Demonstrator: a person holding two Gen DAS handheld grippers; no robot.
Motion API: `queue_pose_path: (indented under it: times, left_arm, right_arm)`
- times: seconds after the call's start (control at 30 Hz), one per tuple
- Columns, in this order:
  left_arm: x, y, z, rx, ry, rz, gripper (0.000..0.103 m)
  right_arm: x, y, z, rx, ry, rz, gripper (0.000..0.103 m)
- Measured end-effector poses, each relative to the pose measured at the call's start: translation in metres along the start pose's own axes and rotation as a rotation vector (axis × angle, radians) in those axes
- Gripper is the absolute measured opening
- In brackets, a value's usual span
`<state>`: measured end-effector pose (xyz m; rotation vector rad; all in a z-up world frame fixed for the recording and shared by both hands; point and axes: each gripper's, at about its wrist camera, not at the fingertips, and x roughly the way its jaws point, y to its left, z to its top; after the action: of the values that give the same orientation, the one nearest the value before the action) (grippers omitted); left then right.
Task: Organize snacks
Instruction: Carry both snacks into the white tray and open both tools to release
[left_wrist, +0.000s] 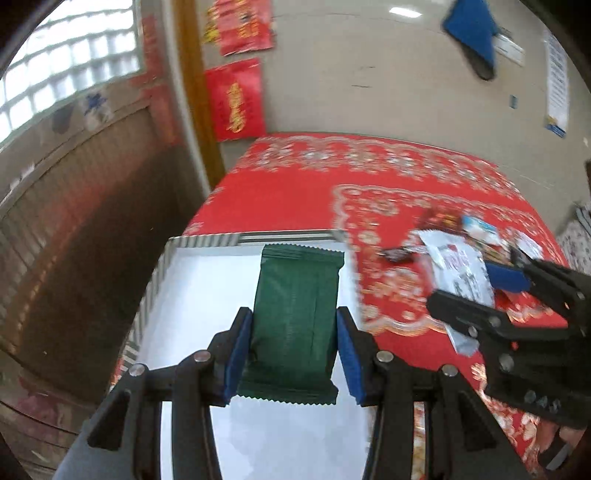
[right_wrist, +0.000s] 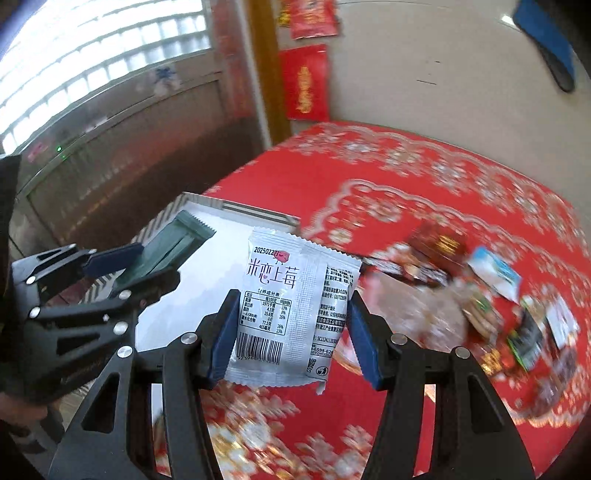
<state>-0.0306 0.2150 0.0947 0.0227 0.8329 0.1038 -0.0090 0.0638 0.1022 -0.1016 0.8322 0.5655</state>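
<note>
Now the left gripper (left_wrist: 293, 352) clamps a dark green foil snack packet (left_wrist: 295, 317) above the white striped-rim tray (left_wrist: 192, 280); the right gripper (right_wrist: 291, 334) pinches a silvery-white printed sachet (right_wrist: 291, 310), loose snacks (right_wrist: 491, 295) lying beyond-right on the red patterned tablecloth (right_wrist: 406, 192).

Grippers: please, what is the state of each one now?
Left gripper: closed on the green snack packet.
Right gripper: closed on the silver snack packet.
</note>
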Motion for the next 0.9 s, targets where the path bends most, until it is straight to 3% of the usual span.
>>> queue_pose_path:
  times: [0.2,0.43,0.73,0.9]
  left_arm:
    - [0.03,0.035,0.013,-0.053,0.047,0.043,0.048]
    - [0.077,0.065,0.017,-0.128,0.136,0.069,0.048]
    - [0.118,0.079,0.012,-0.154,0.222,0.095,0.048]
    - [0.12,0.08,0.012,-0.155,0.222,0.114,0.05]
  right_arm:
    - [0.029,0.031,0.019,-0.055,0.011,0.042,0.056]
    - [0.084,0.057,0.039,-0.114,0.089,0.052,0.056]
    - [0.139,0.059,0.047,-0.125,0.191,0.033,0.056]
    - [0.148,0.063,0.043,-0.136,0.189,0.017,0.057]
